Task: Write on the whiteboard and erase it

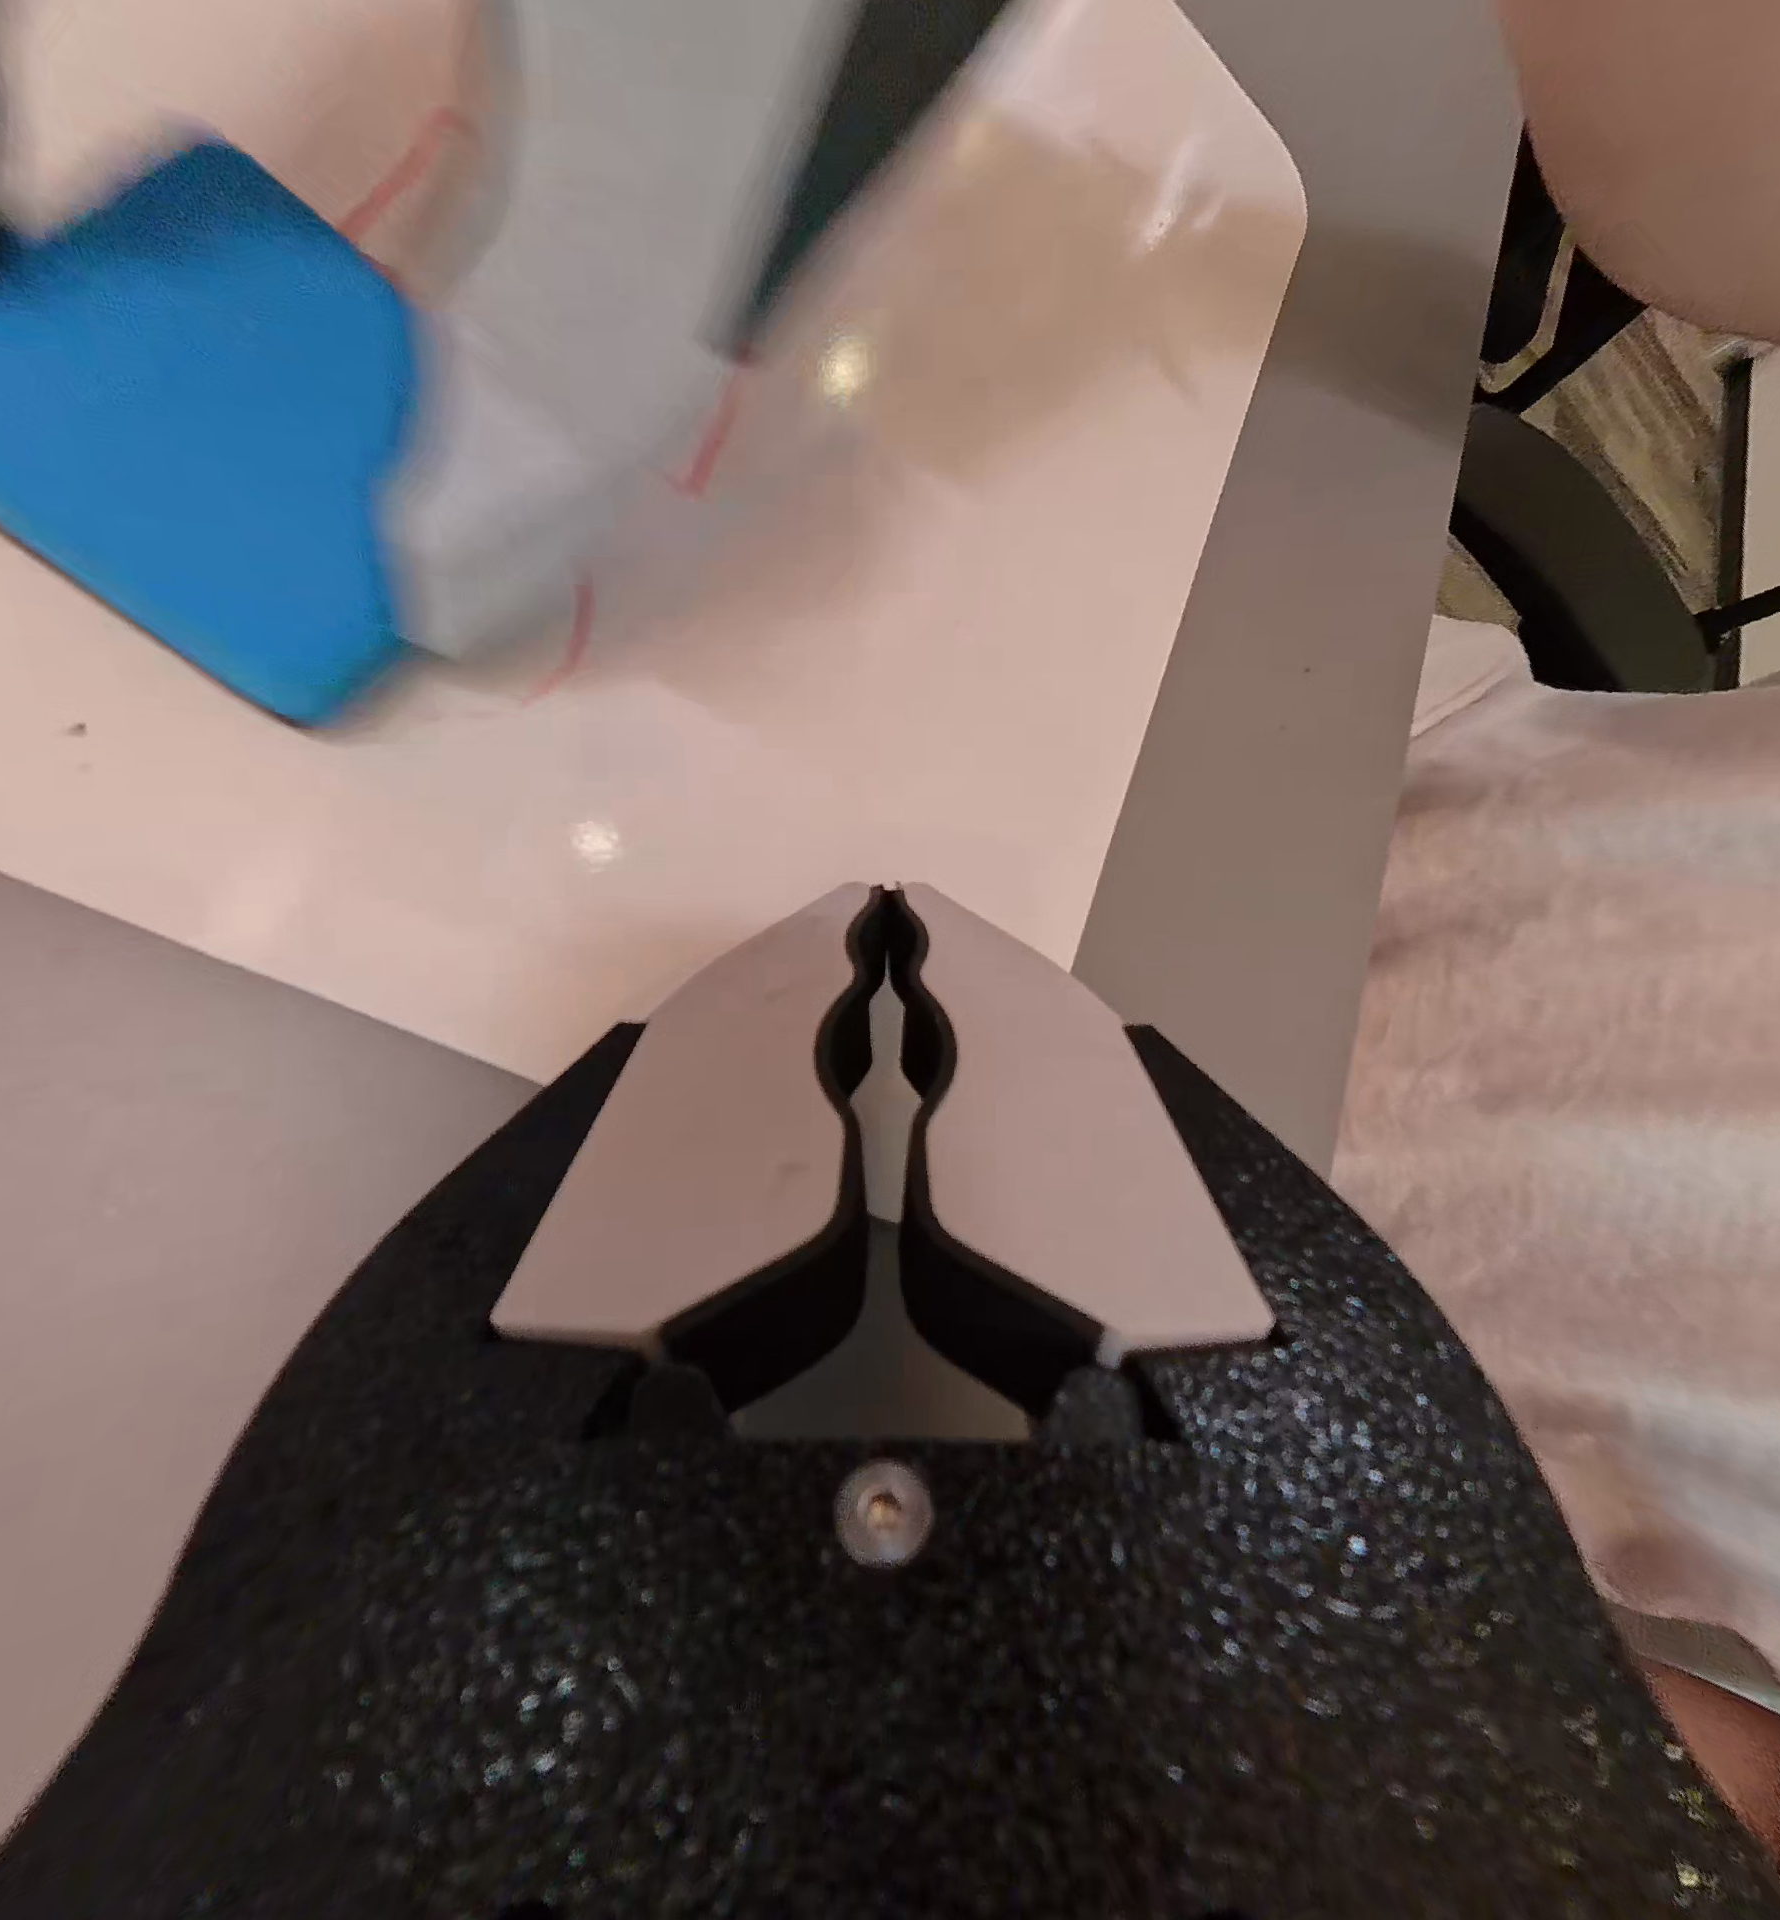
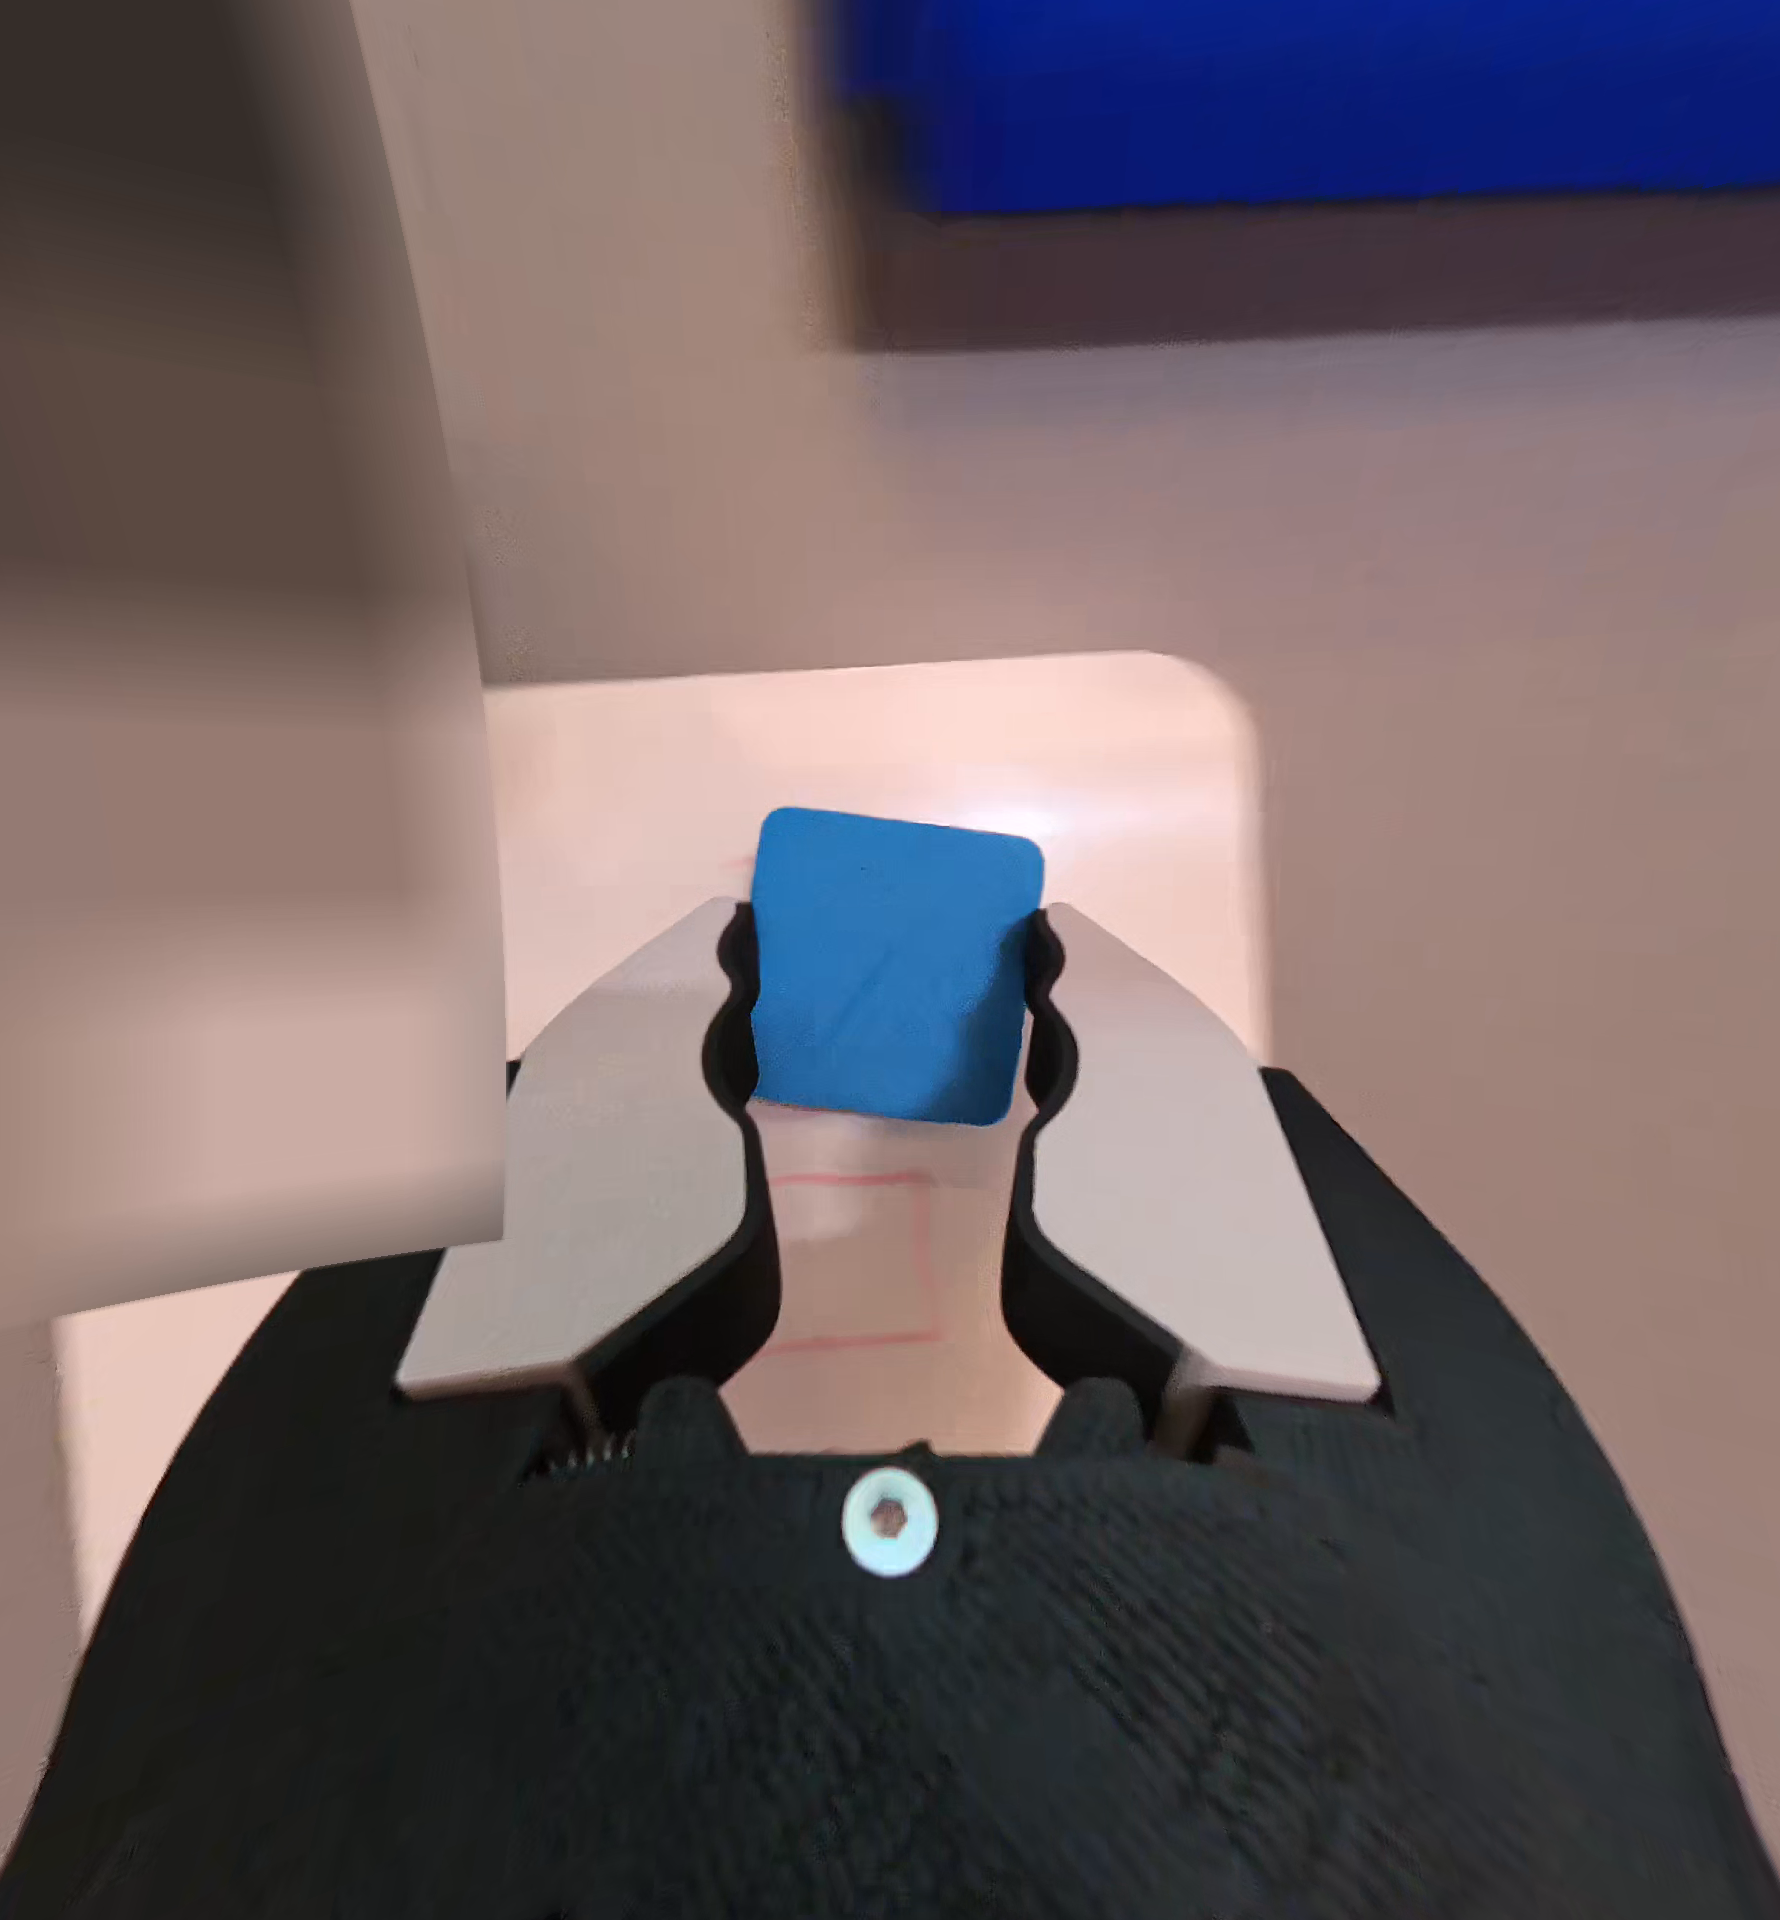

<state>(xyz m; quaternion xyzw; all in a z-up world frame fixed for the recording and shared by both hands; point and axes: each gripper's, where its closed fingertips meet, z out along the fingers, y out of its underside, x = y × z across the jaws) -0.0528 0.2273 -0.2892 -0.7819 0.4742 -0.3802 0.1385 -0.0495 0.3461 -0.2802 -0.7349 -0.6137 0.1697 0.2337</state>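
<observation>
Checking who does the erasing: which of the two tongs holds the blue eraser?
The right tongs hold the blue eraser over the whiteboard; the left tongs are shut on nothing.

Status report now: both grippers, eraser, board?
Left gripper shut, empty, at whiteboard edge. Right gripper shut on blue eraser, over faint red marks. Nothing blocking.

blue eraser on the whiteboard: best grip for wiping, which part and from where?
Judging by the present hold: pinch the blue eraser across its two long side edges, coming from above with the flat face down on the whiteboard. The right claw grips it so; the straight sides suit flat pads.
</observation>
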